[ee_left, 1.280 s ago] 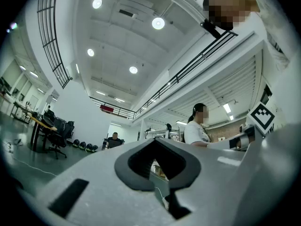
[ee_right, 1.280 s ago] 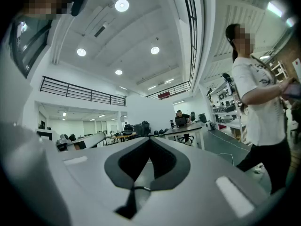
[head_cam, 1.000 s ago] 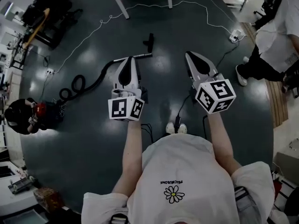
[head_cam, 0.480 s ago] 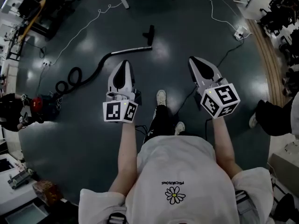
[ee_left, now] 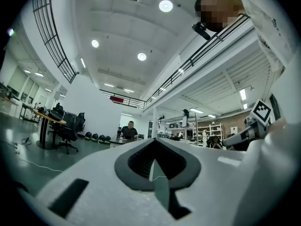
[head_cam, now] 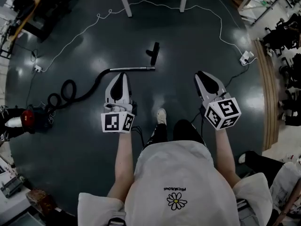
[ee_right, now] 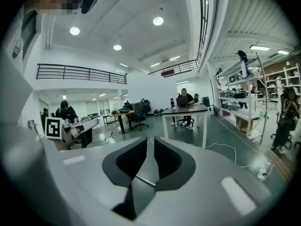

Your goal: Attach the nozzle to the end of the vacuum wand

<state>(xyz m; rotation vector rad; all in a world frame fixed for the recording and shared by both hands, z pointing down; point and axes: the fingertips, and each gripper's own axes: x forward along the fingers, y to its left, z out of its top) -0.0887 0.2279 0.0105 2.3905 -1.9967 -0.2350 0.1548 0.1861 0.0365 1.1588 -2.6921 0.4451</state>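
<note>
head view looks steeply down; gripper views level

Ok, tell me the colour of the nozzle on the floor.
Black; the nozzle shows best in the head view.

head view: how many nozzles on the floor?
1. The nozzle lies just beyond the tip of the vacuum wand, apart from it. More could be hidden under the person.

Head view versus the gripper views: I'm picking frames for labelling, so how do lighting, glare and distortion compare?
Head view: dim, glare patches on dark floor, vacuum wand and nozzle readable. Left gripper view: bright, fisheye-bent railing, black corners. Right gripper view: bright, ceiling lamps blown out, edges curved.
</note>
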